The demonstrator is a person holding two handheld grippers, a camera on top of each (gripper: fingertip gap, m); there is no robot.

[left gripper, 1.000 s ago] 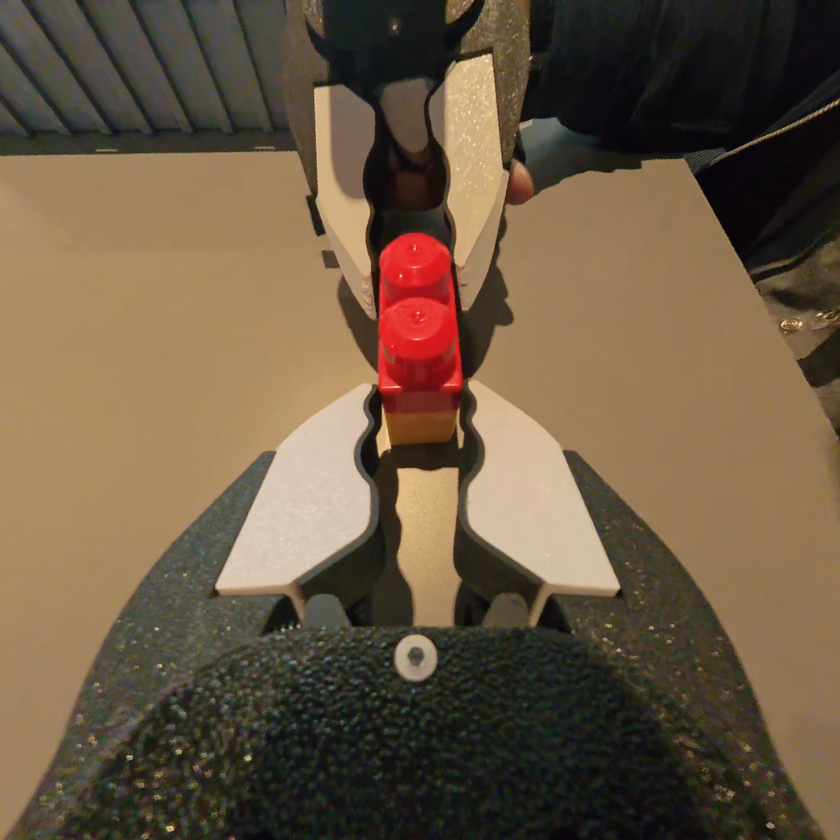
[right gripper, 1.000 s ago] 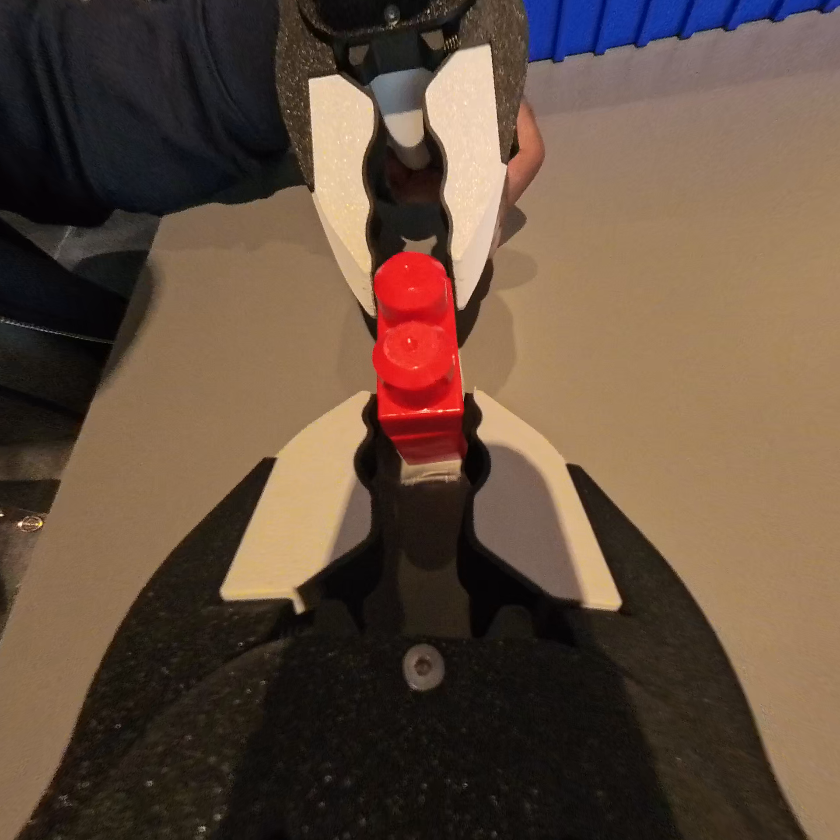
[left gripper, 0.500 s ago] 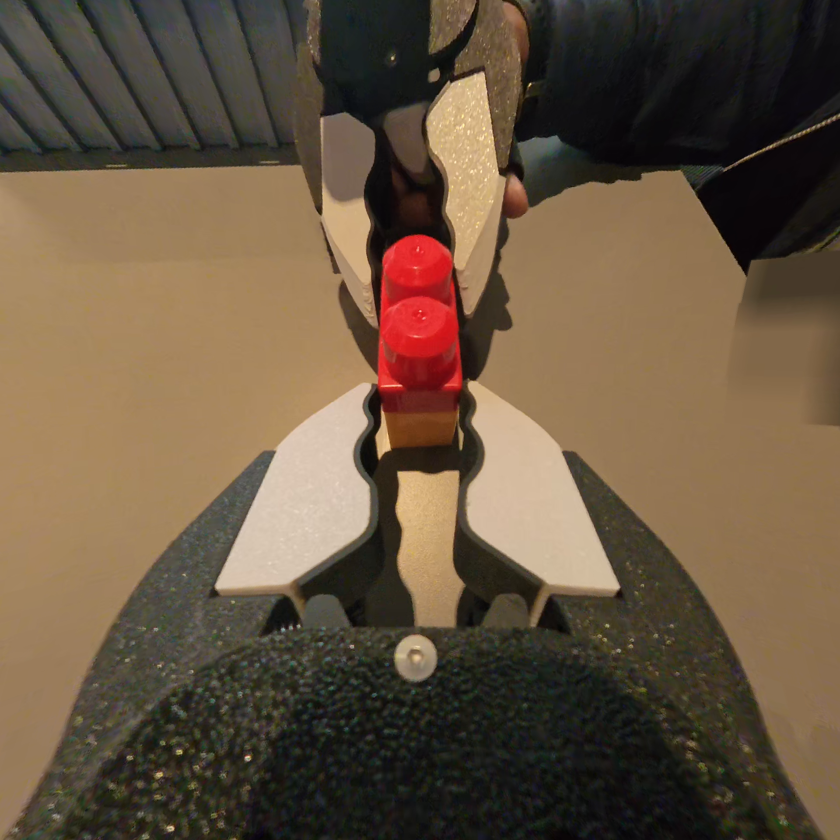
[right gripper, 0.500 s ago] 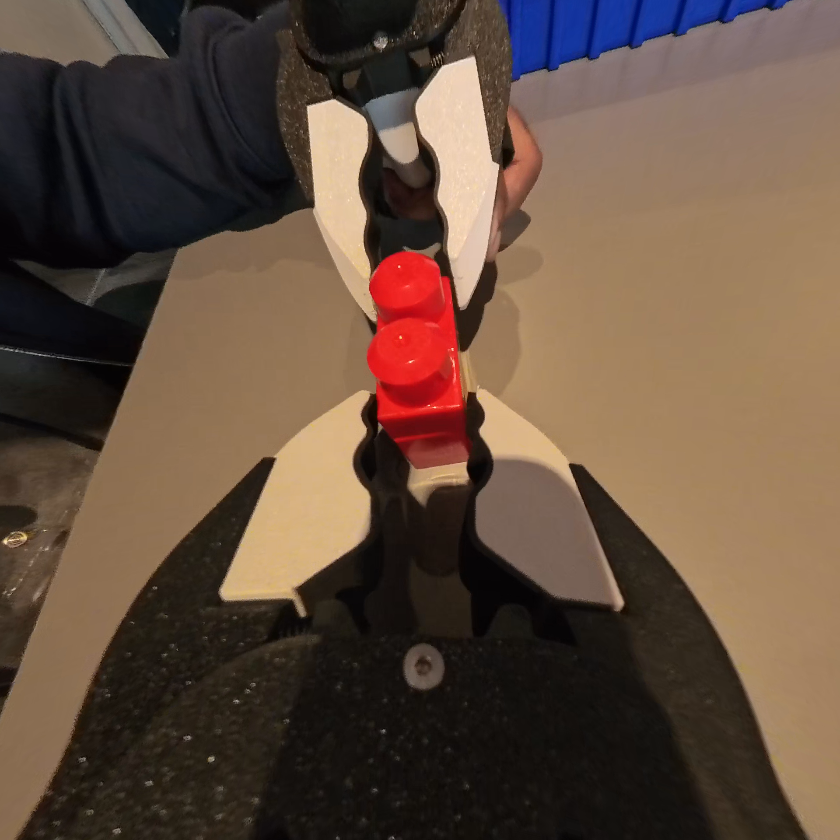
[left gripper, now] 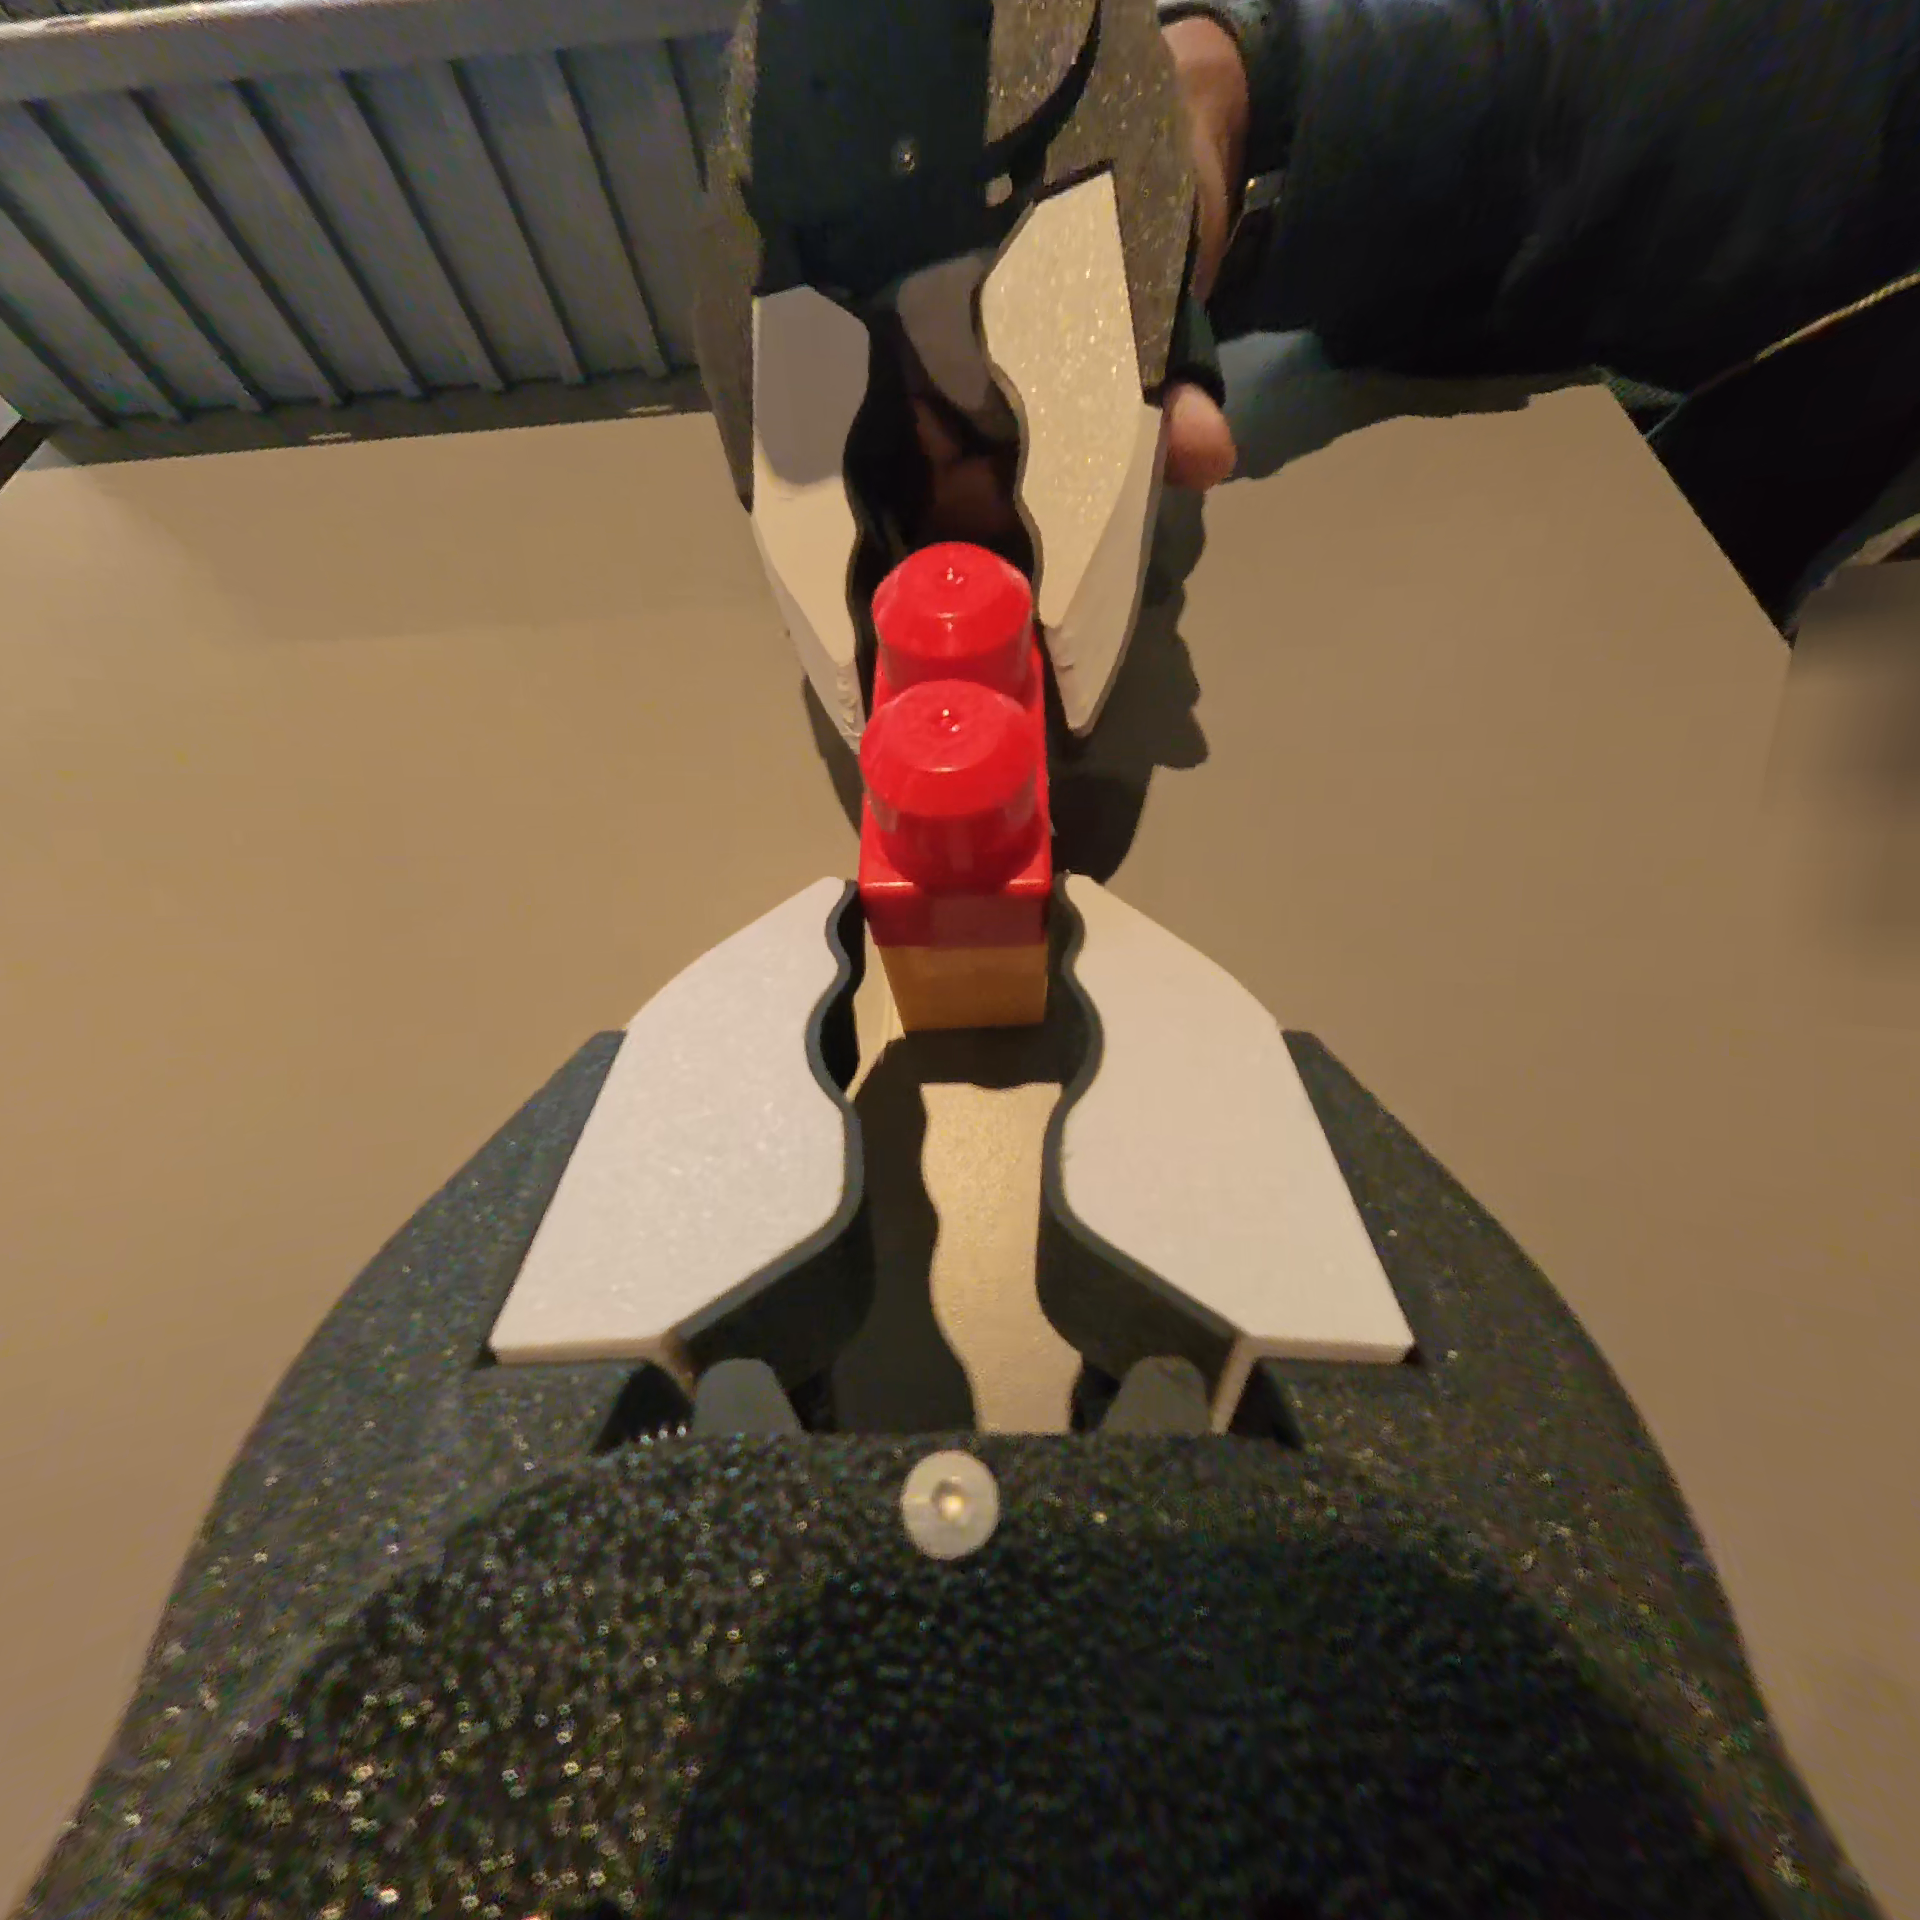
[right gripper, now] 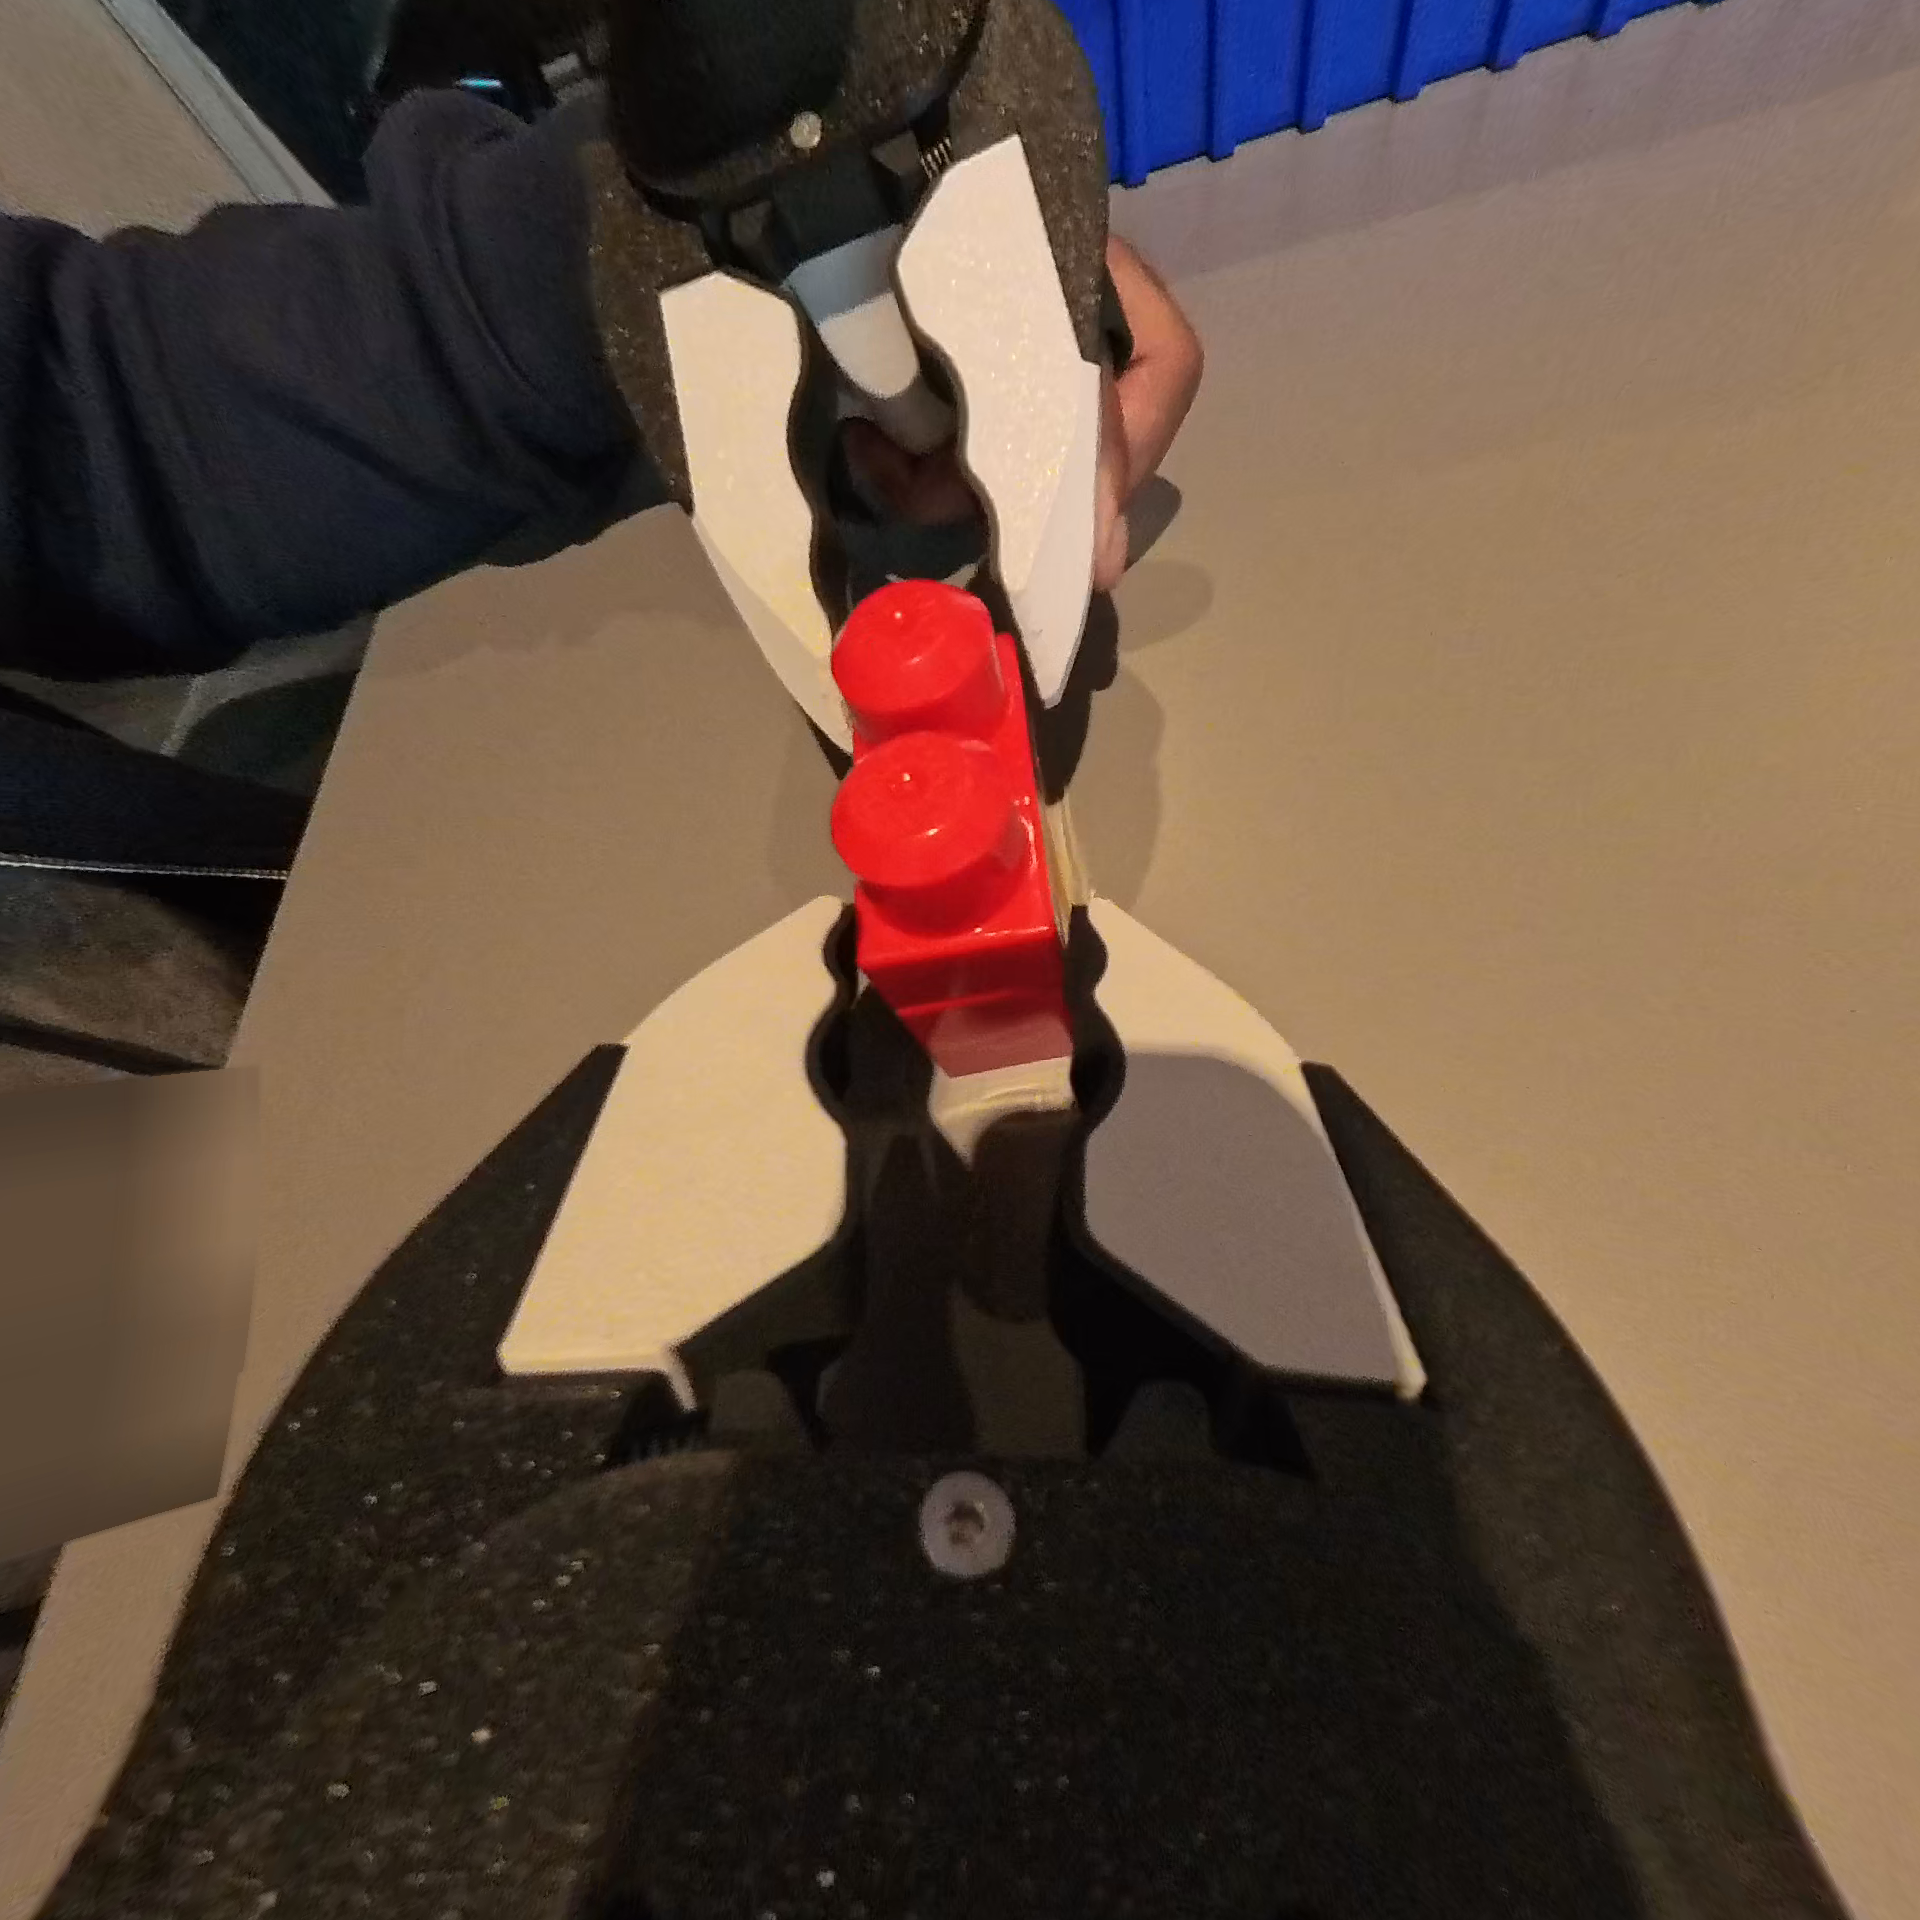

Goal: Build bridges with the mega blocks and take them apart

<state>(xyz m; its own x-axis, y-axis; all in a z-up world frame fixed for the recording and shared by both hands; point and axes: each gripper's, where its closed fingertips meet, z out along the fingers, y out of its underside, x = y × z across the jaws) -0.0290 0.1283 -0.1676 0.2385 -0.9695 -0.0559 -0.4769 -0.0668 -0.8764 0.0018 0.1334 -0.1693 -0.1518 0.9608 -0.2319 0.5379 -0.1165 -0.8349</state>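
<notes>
A red two-stud block [left gripper: 951, 790] sits on a yellow block [left gripper: 971, 982] over the tan table [left gripper: 416, 831]. My left gripper [left gripper: 956, 914] is shut on the near end of the stack, its fingers flanking the yellow block and the red block's base. My right gripper [left gripper: 956, 686] faces it and clamps the far end. In the right wrist view my right gripper [right gripper: 961, 935] is shut on the red block [right gripper: 935, 831], which is tilted to the left. A pale sliver of the lower block [right gripper: 997, 1101] shows beneath it. The left gripper [right gripper: 935, 686] holds the far end.
A grey ribbed wall [left gripper: 312, 208] runs behind the table. A blue ribbed panel [right gripper: 1351, 73] stands at the far side. A person's dark sleeve [right gripper: 260, 416] reaches in from the left. The table's edge [right gripper: 312, 831] is close on the left. Some 4 cm of space lies between my two pairs of fingers. The blue ribbed panel [right gripper: 1351, 73] is about 30 cm from my left fingertips.
The right gripper has rolled and tilted, and the red block now leans left in its view. The left gripper and the stack have stayed in place.
</notes>
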